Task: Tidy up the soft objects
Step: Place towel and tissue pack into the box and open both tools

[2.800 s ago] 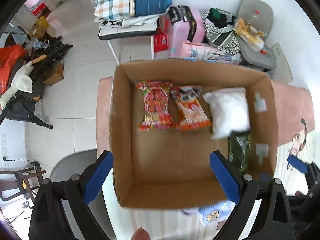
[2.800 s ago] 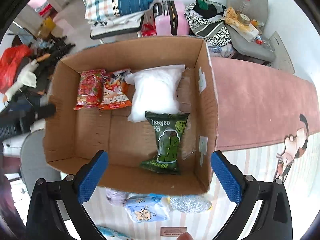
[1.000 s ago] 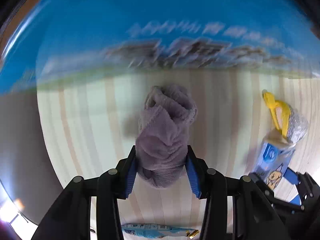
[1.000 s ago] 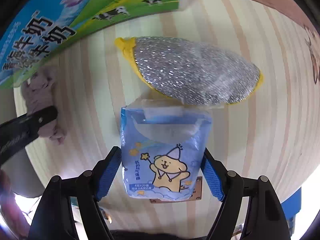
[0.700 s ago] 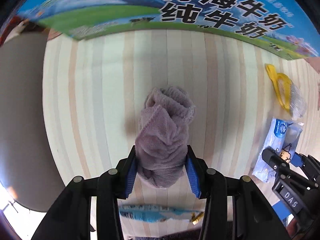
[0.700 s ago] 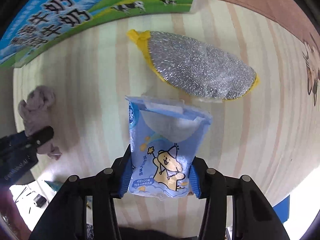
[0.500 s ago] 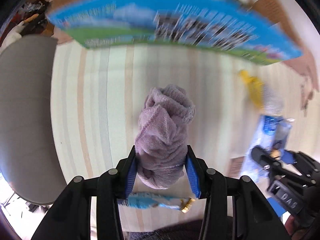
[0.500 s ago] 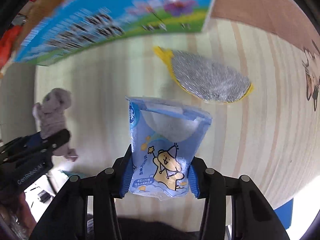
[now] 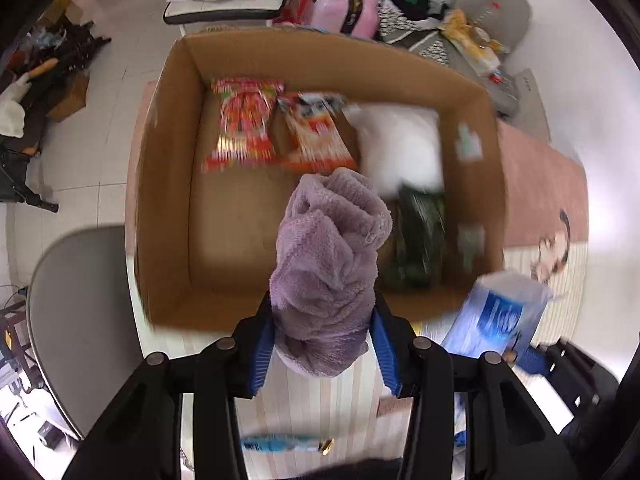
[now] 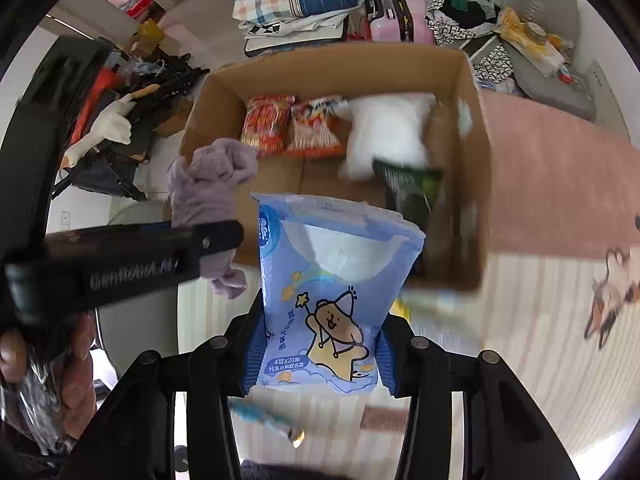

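Note:
My left gripper point(image 9: 322, 344) is shut on a rolled purple towel point(image 9: 328, 264) and holds it up in front of the near wall of the open cardboard box point(image 9: 168, 184). My right gripper point(image 10: 318, 354) is shut on a blue tissue pack point(image 10: 332, 304), also lifted before the box point(image 10: 476, 184). The towel point(image 10: 208, 188) and left gripper show at the left of the right wrist view; the tissue pack point(image 9: 500, 316) shows at the right of the left wrist view. Inside the box lie two red snack bags point(image 9: 244, 128), a white bag point(image 9: 400, 152) and a green bag point(image 9: 420, 236).
The box stands on a striped table mat point(image 10: 540, 320) beside a pink mat point(image 10: 560, 184). A small blue packet point(image 9: 280, 446) lies on the table near me. A grey chair point(image 9: 72, 320) is at the left. Clutter, a pink suitcase point(image 9: 344, 4) and bedding lie beyond the box.
Both grippers have risen from the table with their loads, the towel and the tissue pack, and now look down over the box. The silver scrubber is out of view.

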`<state>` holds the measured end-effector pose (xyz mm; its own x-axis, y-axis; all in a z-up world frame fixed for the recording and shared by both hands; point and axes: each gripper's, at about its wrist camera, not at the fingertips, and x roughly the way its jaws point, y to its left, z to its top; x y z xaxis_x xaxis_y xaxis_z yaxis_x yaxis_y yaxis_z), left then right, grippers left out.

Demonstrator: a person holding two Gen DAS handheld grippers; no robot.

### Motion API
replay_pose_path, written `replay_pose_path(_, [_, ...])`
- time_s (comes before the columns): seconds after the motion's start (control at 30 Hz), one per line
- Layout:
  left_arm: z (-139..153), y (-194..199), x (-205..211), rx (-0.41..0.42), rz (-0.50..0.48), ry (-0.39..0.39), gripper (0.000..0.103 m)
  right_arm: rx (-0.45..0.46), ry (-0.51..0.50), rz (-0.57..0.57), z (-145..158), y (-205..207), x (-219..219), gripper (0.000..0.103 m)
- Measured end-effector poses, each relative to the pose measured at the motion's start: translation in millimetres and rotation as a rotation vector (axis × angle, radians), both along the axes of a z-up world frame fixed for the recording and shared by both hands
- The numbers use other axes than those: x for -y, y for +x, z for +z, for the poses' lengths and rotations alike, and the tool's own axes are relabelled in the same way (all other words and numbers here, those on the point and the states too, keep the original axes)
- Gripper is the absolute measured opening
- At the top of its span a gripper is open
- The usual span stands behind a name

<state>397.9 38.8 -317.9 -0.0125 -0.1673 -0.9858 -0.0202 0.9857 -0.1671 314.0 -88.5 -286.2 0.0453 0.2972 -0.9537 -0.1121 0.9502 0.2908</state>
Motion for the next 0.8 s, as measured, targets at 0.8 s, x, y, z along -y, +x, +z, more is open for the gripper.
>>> replay_pose_path(0.8, [-106, 48, 0, -0.381, -0.048, -0.007, 0.058, -0.19, -0.147, 0.091, -132, 91, -30, 0.082])
